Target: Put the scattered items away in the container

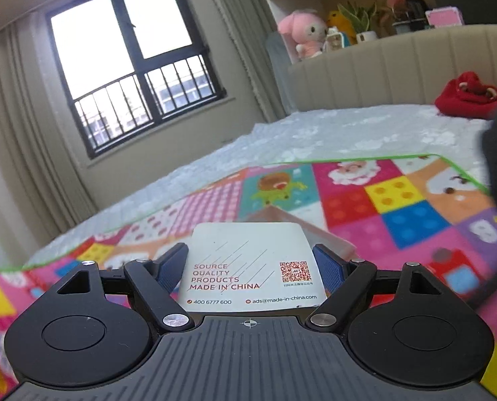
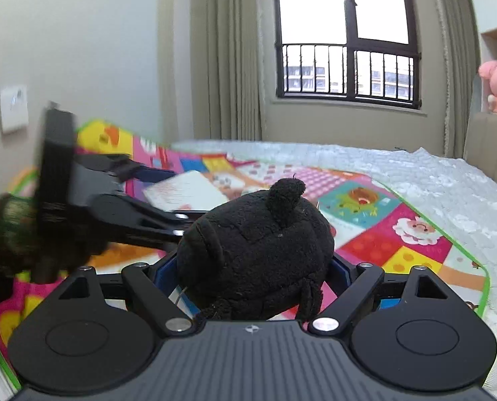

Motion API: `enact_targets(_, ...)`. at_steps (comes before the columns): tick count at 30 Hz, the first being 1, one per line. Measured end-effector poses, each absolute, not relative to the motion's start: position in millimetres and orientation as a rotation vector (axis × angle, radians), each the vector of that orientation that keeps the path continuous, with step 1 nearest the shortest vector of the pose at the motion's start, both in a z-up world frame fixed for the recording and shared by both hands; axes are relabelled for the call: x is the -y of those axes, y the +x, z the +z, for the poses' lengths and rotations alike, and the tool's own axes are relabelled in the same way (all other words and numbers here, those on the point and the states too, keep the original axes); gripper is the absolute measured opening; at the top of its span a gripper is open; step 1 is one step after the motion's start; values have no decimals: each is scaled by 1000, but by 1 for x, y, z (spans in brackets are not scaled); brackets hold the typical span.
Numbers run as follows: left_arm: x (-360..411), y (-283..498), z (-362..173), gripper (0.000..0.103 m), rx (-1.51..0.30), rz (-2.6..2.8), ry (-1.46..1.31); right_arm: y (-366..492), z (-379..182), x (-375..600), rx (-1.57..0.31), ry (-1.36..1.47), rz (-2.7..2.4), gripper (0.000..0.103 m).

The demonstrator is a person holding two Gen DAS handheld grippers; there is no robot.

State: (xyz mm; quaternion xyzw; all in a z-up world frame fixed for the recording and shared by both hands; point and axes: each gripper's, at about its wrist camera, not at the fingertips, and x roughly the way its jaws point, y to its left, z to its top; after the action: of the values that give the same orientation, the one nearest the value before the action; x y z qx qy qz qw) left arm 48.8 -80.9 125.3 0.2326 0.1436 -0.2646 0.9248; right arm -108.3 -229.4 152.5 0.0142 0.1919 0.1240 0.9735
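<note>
The left gripper (image 1: 253, 260) clamps a white card box (image 1: 253, 264); the pink tray-like container (image 1: 302, 230) lies on the bed's play mat (image 1: 399, 200) just beyond its tip. The right gripper (image 2: 253, 267) holds a black plush (image 2: 255, 250), with the container seemingly ahead-left and mostly hidden. The left looks nearer.

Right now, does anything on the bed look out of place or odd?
Nothing damaged or spilled. The left tongs grip a white card, the right tongs a black plush toy. Only a red plush lies alone near the headboard, off the play mat.
</note>
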Motion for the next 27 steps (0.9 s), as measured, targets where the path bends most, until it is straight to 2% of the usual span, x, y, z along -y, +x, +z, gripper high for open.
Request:
enact_targets(3,98,89,114,88,-291,-571,485,-97,149,238,-385,63,245,86)
enact_targets(5,100,111,100,95,-320,-566,463,-87,143,241,-412,76,235,86)
enact_targets(8,79,122,84,96,-378,-518,348,-76,131,243,-462,69,220,86)
enact_targets(14,17,78,67,101,-453,-455,192,-47,118,238,-558,55,220,86)
enact_targets(18,-7,45,54,102,-542,-475,84,-19,140,222,-535,37,258,86)
enact_targets(23,-6,24,49,103,-508,-548,88,77,172,208,-549,111,316,86)
enact_targets(27,-7,22,43,103,-515,-567,94,157,149,194,-690,226,315,86)
